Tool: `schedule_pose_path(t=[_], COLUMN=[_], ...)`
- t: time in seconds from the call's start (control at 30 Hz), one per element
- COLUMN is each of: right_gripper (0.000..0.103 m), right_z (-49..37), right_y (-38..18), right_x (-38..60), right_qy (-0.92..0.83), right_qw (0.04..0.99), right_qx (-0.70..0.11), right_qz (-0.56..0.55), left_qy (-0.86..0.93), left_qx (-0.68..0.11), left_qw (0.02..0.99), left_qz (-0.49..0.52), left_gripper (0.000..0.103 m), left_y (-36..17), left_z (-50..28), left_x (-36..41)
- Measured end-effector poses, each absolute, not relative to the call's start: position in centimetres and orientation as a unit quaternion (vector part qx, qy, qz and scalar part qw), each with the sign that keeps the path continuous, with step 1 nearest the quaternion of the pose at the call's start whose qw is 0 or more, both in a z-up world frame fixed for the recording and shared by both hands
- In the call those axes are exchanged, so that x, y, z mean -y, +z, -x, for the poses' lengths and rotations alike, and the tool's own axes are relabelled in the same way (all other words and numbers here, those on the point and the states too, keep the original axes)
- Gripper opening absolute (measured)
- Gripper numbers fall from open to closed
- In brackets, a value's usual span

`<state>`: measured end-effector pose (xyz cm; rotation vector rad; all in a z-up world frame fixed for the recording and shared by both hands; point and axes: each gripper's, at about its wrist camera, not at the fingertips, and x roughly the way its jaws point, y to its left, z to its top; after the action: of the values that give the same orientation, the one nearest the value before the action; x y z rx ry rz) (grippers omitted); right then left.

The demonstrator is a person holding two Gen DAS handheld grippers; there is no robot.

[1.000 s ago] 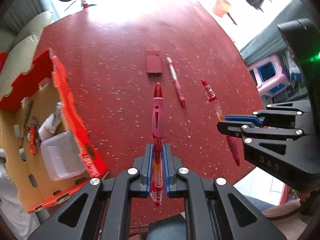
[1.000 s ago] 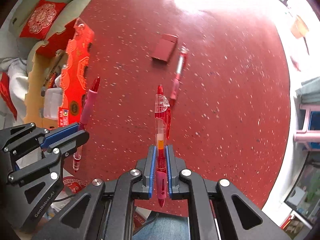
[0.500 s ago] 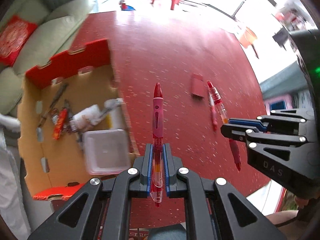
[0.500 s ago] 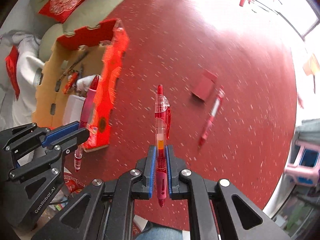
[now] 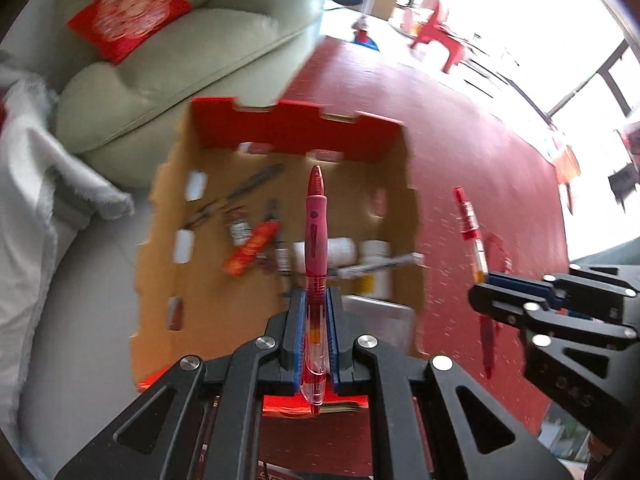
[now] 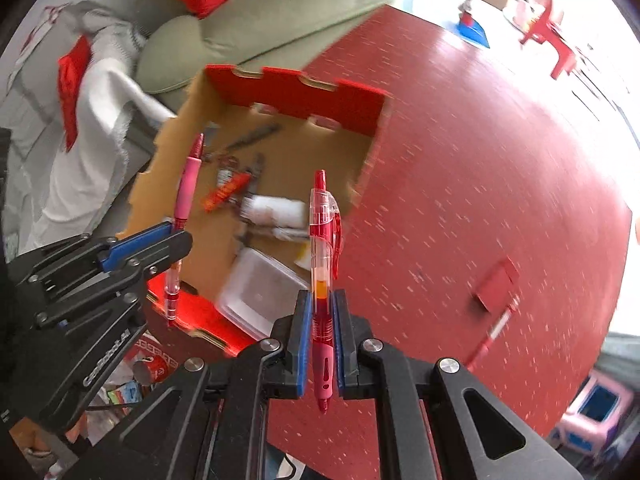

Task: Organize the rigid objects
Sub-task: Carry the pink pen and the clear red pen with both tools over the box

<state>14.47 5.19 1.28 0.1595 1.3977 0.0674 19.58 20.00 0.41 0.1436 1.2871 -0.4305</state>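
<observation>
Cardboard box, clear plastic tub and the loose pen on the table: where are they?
Cardboard box [image 6: 296,94]: right wrist view, on its red far wall.
Plastic tub [image 6: 260,292]: right wrist view, on its lid.
Loose pen [image 6: 494,330]: right wrist view, mid-barrel, on the table.

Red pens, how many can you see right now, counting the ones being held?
3. One pen is clamped in the left gripper, one pen in the right gripper, and one pen lies on the red table. The box's blurred clutter may hide more.
</observation>
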Motion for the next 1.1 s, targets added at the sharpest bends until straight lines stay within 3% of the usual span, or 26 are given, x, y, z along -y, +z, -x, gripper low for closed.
schedule_pose_path(t=[0.37,1.1], right_gripper=[0.011,0.011], right_z=[-18.5,-21.3], right_y=[1.0,-1.5], right_x=[-8.8,-7.9], right_qy=[0.059,0.040], right_qw=[0.760,0.741], right_qx=[-0.645,-0.667], right_qz=[-0.059,-0.066], left_qy=[-0.134,-0.129], left_qx=[-0.605,-0.629], left_qw=[0.784,0.764], left_qz=[-0.039,-0.063], left_gripper=[0.011,0.011], left_y=[-0.9,-4.4], left_z=[-22.4,-24.5], left_x=[-25.5,-23.2])
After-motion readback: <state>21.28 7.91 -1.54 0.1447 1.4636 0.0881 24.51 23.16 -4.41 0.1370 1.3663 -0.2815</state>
